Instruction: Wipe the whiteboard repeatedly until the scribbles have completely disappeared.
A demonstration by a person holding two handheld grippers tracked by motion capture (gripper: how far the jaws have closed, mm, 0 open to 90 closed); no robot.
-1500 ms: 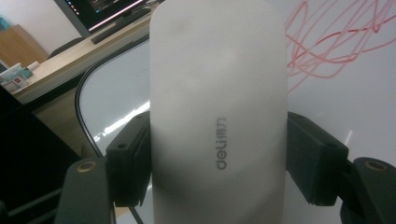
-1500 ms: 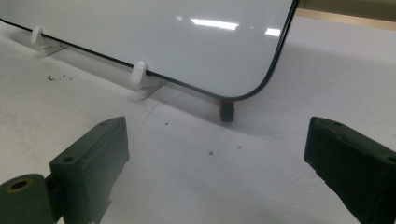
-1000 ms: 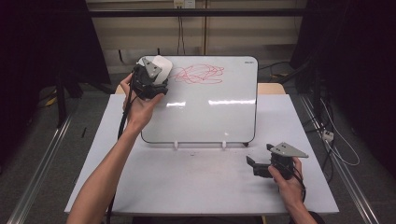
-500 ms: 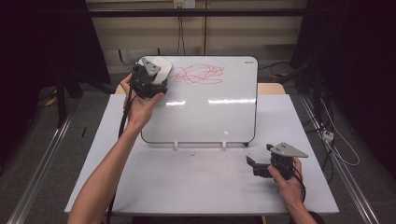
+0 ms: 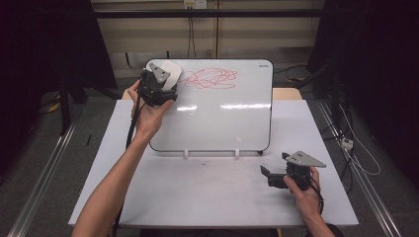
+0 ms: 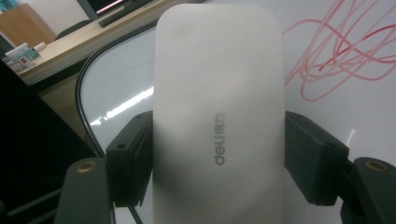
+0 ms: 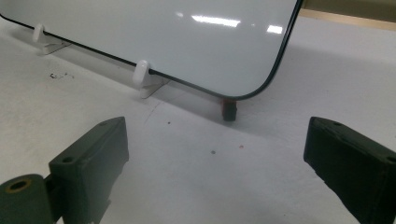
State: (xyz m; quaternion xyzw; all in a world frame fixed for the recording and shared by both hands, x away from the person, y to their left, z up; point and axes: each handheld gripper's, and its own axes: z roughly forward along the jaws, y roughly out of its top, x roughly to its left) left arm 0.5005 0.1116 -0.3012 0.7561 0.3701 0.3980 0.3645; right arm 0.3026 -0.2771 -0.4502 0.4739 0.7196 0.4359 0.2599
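Observation:
A whiteboard [image 5: 222, 123] stands tilted on the white table [image 5: 197, 197], with a red scribble [image 5: 210, 78] near its top edge. My left gripper [image 5: 165, 79] is at the board's top left corner, shut on a white eraser [image 5: 170, 71] that lies against the board just left of the scribble. In the left gripper view the eraser [image 6: 219, 116] sits between both pads, with the scribble [image 6: 336, 51] to its right. My right gripper [image 5: 275, 165] rests on the table off the board's front right corner, open with nothing between its fingers [image 7: 93, 158].
Two white clips [image 5: 187, 154] hold the board's lower edge; one clip [image 7: 142, 77] shows close up. A small dark foot [image 7: 229, 109] sits under the board's near corner. Cables run over the floor on the right, and metal rails flank the table.

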